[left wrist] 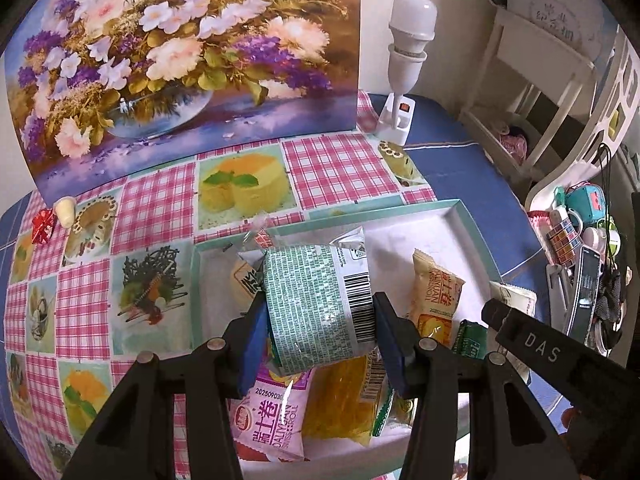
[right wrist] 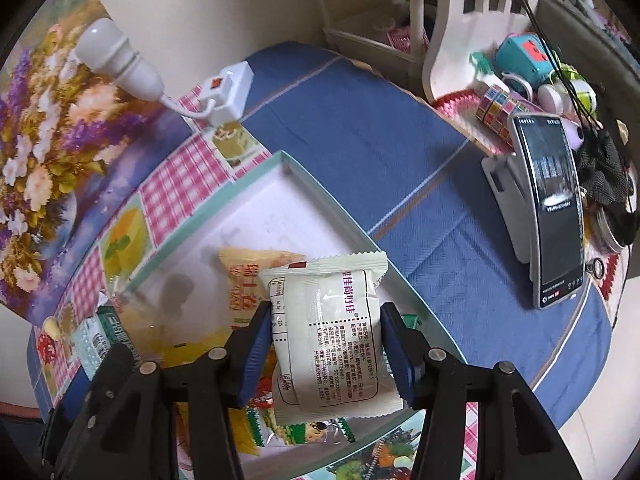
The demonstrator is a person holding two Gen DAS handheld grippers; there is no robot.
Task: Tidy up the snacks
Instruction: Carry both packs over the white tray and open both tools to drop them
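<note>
Left gripper [left wrist: 316,320] grasps a green-printed silver snack packet [left wrist: 316,304]; right gripper [right wrist: 324,344] grasps a cream-white packet [right wrist: 332,336]. Both hang over the teal-rimmed shallow white tray [left wrist: 472,232]. Several packets already lie inside toward 6 o'clock; these two remain unplaced.

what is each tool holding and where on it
Left tool: green-printed snack packet, pinched across its sides. Right tool: white snack packet, also across its sides.

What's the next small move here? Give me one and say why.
Probably lower the left gripper and release its green packet into the tray: the packet is clamped above snacks already inside, and the right gripper holds a white packet too.
</note>
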